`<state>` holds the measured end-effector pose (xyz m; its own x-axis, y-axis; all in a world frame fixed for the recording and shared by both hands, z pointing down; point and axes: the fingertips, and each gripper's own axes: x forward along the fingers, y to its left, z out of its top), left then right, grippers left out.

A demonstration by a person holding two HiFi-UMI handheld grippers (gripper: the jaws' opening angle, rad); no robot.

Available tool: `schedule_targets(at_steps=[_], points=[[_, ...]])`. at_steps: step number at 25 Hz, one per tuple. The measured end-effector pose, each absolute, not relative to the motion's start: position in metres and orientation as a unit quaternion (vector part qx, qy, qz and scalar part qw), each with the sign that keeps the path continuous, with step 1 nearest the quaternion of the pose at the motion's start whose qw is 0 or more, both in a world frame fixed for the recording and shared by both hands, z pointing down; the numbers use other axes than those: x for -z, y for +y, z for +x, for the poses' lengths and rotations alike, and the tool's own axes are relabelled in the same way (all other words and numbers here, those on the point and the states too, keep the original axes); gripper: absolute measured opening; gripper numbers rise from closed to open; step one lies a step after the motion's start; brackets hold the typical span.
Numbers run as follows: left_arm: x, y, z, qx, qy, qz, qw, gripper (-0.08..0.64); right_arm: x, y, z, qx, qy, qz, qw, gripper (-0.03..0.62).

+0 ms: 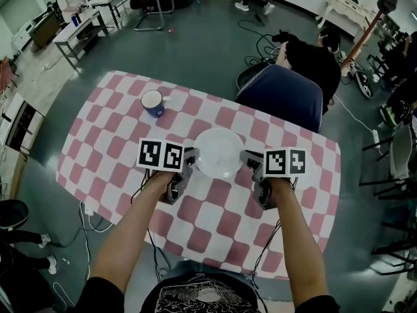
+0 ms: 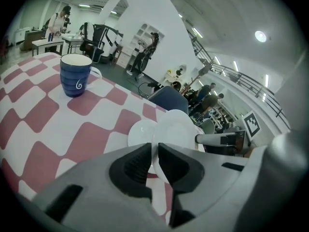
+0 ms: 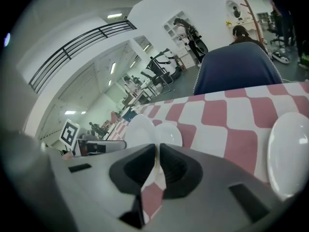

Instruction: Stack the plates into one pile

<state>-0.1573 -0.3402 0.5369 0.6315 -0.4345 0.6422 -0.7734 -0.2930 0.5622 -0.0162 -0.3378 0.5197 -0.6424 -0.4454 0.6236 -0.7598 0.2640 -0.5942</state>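
With fingers pinched narrow on its opposite rims, the left gripper (image 1: 190,162) and right gripper (image 1: 249,163) hold a white plate (image 1: 219,152) over the middle of the table (image 1: 104,135), while a second plate (image 2: 140,132) just beyond it and a third plate (image 3: 288,153) at the right edge of the right gripper view suggest the stacking is unfinished.

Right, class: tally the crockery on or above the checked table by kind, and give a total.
Plates: 3 (the held plate, a second plate lying beyond it, a third plate at the right gripper view's right edge)
Mugs: 1 (the blue mug)
Total: 4
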Motion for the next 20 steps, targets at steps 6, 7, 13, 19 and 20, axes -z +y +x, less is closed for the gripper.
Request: schedule_targets(at_steps=[6, 7, 13, 19, 20], points=[[-0.566, -0.365, -0.164, -0.213, -0.403, 0.761, 0.462, 0.049, -0.556, -0.36, -0.022, -0.493, -0.765, 0.375, 0.173, 0.038], [-0.569, -0.367, -0.164, -0.214, -0.405, 0.759, 0.463, 0.049, -0.561, -0.362, -0.022, -0.496, -0.764, 0.375, 0.174, 0.038], [-0.589, -0.375, -0.165, -0.213, -0.413, 0.746, 0.477, 0.055, -0.58, -0.372, -0.024, -0.508, -0.756, 0.375, 0.169, 0.041], [-0.595, -0.378, -0.168, -0.211, -0.425, 0.742, 0.474, 0.063, -0.59, -0.375, -0.027, -0.509, -0.755, 0.376, 0.168, 0.049], [-0.595, -0.379, -0.168, -0.211, -0.426, 0.742, 0.474, 0.063, -0.59, -0.375, -0.026, -0.509, -0.756, 0.376, 0.167, 0.049]])
